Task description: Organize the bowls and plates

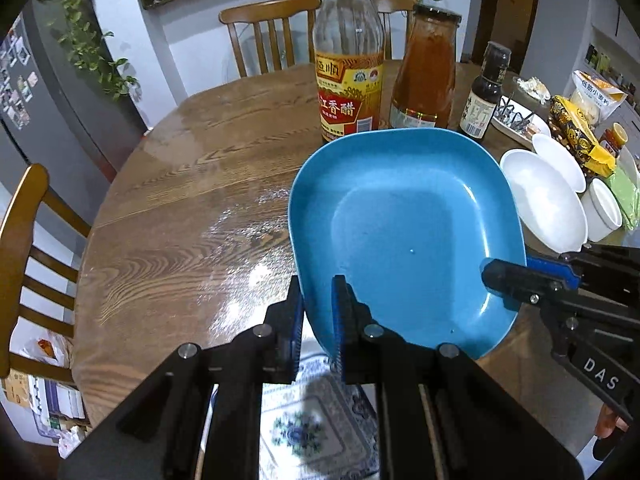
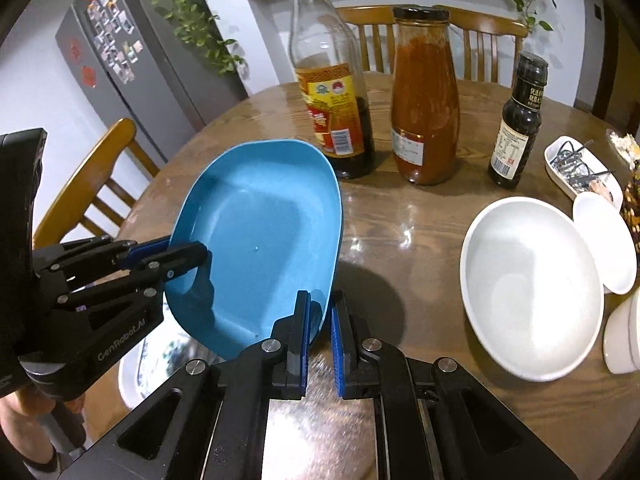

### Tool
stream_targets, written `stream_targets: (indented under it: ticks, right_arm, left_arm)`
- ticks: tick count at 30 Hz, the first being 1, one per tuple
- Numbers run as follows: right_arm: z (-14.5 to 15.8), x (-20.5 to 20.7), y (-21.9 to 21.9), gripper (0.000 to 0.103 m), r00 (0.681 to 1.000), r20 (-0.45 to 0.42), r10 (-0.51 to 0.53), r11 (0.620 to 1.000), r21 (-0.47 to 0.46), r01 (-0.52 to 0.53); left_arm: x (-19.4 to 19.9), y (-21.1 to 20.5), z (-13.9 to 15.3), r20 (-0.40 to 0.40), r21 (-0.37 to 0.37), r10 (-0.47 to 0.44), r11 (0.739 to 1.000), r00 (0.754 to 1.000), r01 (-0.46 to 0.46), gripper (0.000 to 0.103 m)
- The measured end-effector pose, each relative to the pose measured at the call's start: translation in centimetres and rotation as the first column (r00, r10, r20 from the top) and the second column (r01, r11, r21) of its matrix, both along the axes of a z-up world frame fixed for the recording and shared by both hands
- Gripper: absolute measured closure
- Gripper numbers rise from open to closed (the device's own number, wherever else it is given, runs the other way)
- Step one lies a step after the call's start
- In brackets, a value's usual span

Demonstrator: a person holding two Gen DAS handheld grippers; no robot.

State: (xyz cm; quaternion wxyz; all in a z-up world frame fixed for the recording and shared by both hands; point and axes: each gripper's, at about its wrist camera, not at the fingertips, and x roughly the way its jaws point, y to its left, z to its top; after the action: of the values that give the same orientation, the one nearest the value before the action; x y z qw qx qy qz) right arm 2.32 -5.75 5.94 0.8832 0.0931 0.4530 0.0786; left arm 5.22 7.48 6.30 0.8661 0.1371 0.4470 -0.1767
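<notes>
A blue square plate (image 1: 404, 232) is held tilted above the wooden table (image 1: 180, 208). My left gripper (image 1: 318, 320) is shut on its near left rim. My right gripper (image 2: 320, 320) is shut on its near right rim; the plate also shows in the right wrist view (image 2: 260, 240). The right gripper's fingers (image 1: 516, 280) reach over the plate's right edge in the left wrist view. Under the plate lies a blue-and-white patterned plate (image 1: 308, 424). A white bowl (image 2: 528, 284) sits to the right, with a smaller white dish (image 2: 604, 240) and white cups (image 2: 624, 336) beyond it.
A vinegar bottle (image 2: 332, 80), a red sauce jar (image 2: 424, 96) and a dark sauce bottle (image 2: 516, 120) stand behind the plate. A white tray of clips (image 2: 580, 168) and snack packets (image 1: 576, 132) lie at the right. Wooden chairs (image 1: 32, 264) ring the table.
</notes>
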Motion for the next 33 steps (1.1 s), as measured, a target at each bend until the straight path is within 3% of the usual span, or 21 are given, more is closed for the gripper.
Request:
stream_targets:
  ticks: [20,33]
  right_arm:
    - [-0.3,-2.8,5.2,0.091,0.983,-0.012,0.182,0.983,0.004,-0.182]
    - [-3.9,-2.6,9.0,0.091,0.951,-0.11,0.289,0.957,0.026,-0.288]
  left_arm:
    - [-4.8,5.3,-1.1,-0.052,-0.014,0.187,0.982,0.981,-0.188,0.09]
    - [-5.8,8.6,-4.6,-0.131,0.031,0.289,0.957,0.948,-0.287,0.09]
